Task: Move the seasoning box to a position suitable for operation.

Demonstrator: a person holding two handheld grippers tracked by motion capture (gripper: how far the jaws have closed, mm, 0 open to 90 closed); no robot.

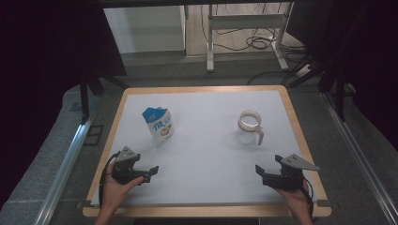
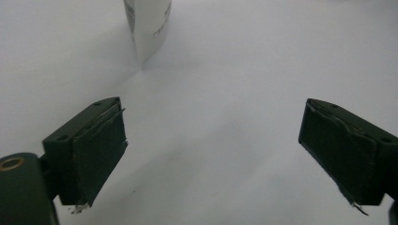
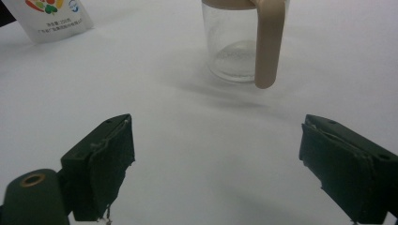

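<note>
A white and blue pouch (image 1: 158,124) stands upright on the left half of the white table top (image 1: 206,154). A clear glass jug (image 1: 249,127) with a tan rim and handle stands on the right half. My left gripper (image 1: 154,172) rests near the front left, held by a hand, jaws open and empty, with the pouch (image 2: 146,28) ahead of it. My right gripper (image 1: 259,171) rests near the front right, also open and empty. In the right gripper view the jug (image 3: 241,42) is straight ahead with its handle facing me, and the pouch (image 3: 49,16) sits at the upper left.
The table has a wooden rim (image 1: 300,136). Beyond it stand a metal desk frame (image 1: 244,28) and loose cables (image 1: 256,44) on the floor. Dark curtains hang at both sides.
</note>
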